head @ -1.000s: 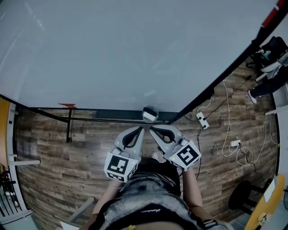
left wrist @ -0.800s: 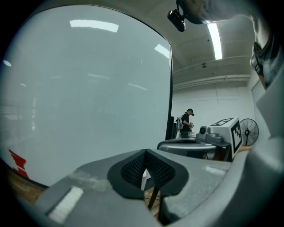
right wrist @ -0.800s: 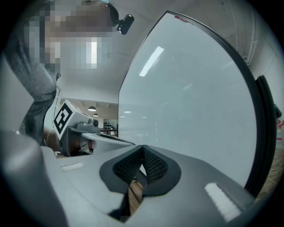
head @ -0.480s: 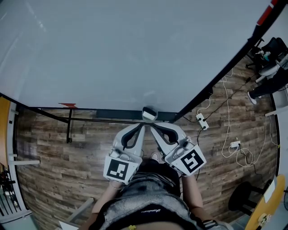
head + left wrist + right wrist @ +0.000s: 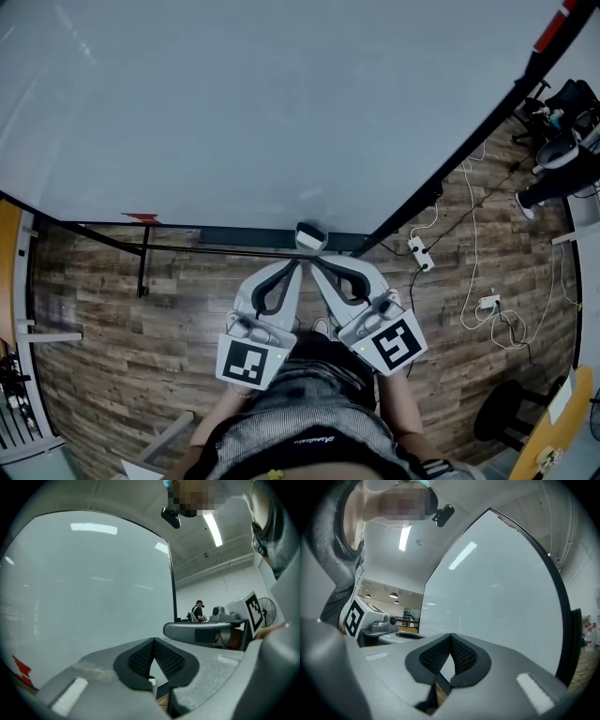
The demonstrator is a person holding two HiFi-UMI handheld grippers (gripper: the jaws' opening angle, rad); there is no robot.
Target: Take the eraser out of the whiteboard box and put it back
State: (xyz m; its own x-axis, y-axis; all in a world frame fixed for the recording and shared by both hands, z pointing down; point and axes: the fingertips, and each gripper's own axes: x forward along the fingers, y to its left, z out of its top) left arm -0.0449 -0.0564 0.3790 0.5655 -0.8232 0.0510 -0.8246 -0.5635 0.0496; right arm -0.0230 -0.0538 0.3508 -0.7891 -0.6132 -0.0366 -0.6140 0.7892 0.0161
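Note:
The eraser (image 5: pixel 310 236), a small white and grey block, rests on the dark tray (image 5: pixel 244 239) along the bottom edge of the big whiteboard (image 5: pixel 262 103). My left gripper (image 5: pixel 296 266) and right gripper (image 5: pixel 315 266) are held side by side just below it, their tips close together and short of touching it. In the left gripper view the black pads (image 5: pixel 140 656) of the left gripper (image 5: pixel 153 640) meet at the tip with nothing between them. The right gripper (image 5: pixel 450 635) is shut the same way, facing the board.
A red mark (image 5: pixel 141 220) sits at the board's lower left. The black stand bars (image 5: pixel 142 267) cross the wooden floor. A power strip (image 5: pixel 420 251) and white cables (image 5: pixel 487 300) lie at the right. A person (image 5: pixel 199 611) stands far off.
Both grippers have risen a little and tilted, their marker cubes shifting slightly in the head view. Their tips stay just below the eraser, and both stay shut.

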